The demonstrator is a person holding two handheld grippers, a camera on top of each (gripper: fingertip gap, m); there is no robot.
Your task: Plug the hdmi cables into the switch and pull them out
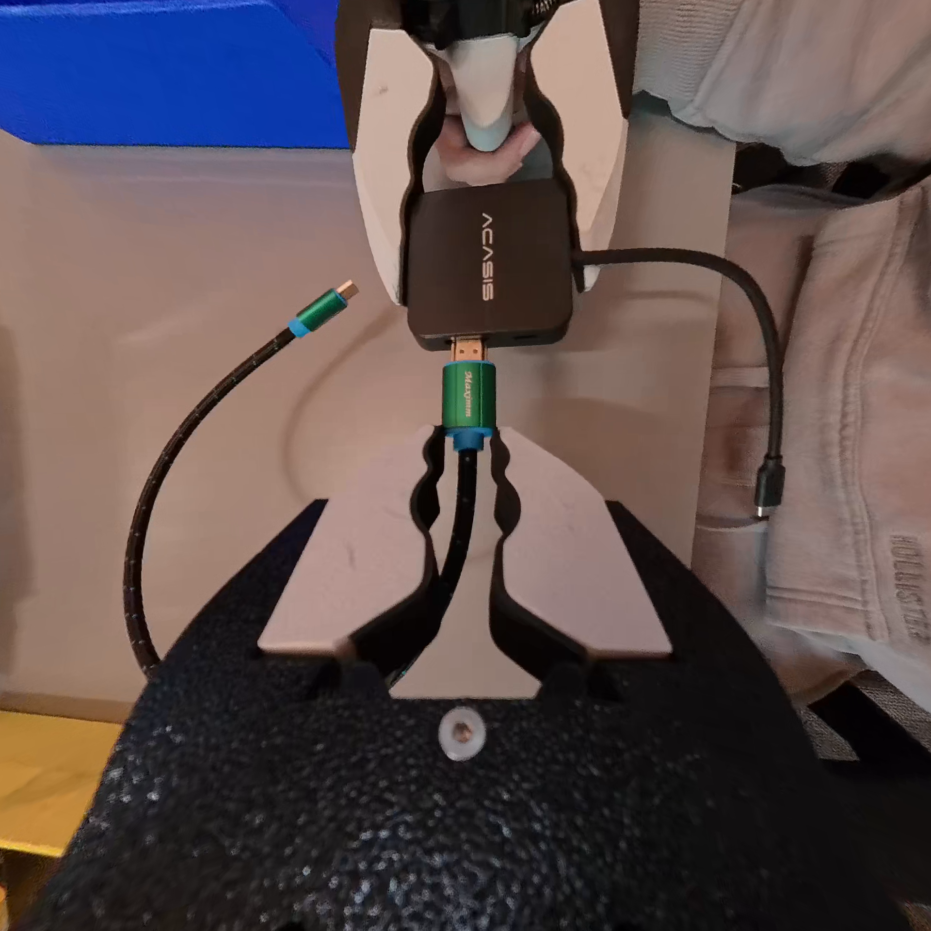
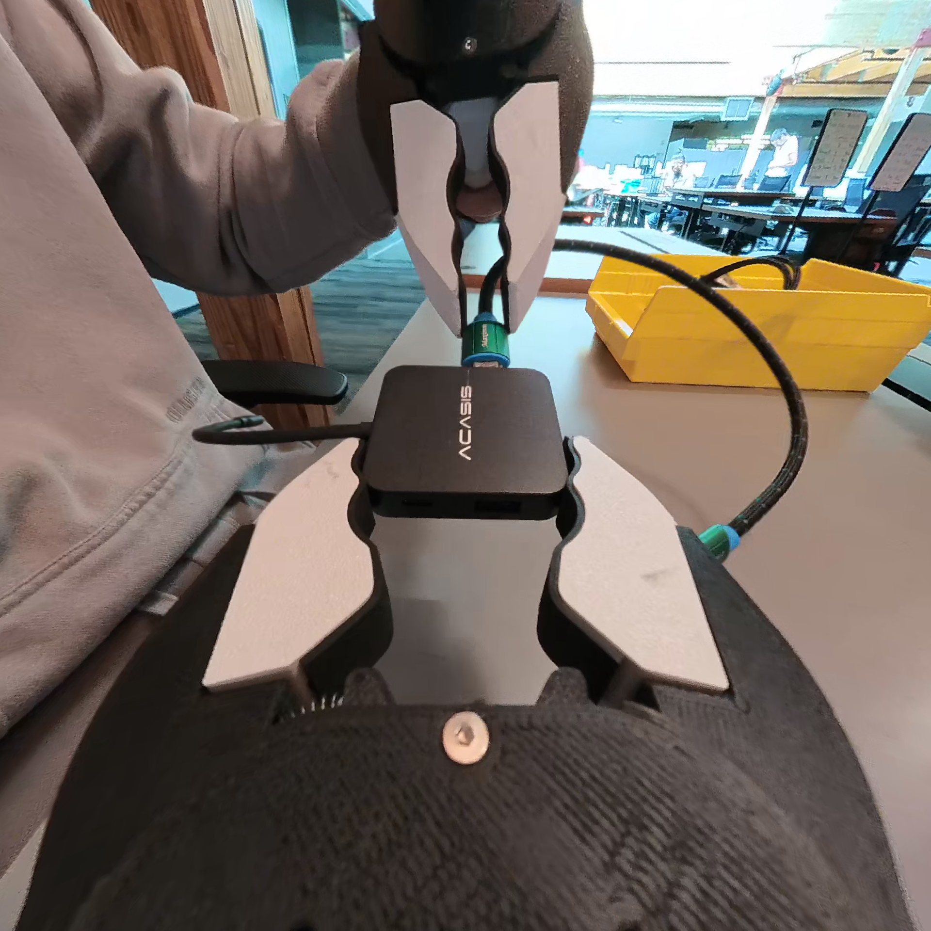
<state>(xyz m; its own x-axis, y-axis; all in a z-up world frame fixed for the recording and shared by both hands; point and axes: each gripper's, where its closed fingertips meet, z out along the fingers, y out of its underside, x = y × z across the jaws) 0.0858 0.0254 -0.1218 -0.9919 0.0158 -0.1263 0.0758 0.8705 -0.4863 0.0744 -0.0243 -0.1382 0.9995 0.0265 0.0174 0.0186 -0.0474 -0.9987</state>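
Note:
The black square switch (image 1: 453,262) is held off the table between the fingers of my right gripper (image 2: 466,448). It also shows in the right wrist view (image 2: 428,428). My left gripper (image 1: 468,436) is shut on the braided HDMI cable at the blue collar behind its green plug (image 1: 468,395). The plug's gold tip sits partly in a port on the switch's edge, with some gold still showing. The cable's other green plug (image 1: 325,313) hangs free to the left. In the right wrist view the left gripper (image 2: 486,327) holds the plug (image 2: 483,345) at the switch's far edge.
The switch's own thin black lead (image 1: 771,403) loops off to a small free connector beside a person's grey sweatshirt (image 1: 831,453). A yellow bin (image 2: 755,342) stands on the grey table (image 2: 680,453) at the far right. A blue container (image 1: 151,65) stands behind. A wooden post (image 2: 262,322) is at the table's left.

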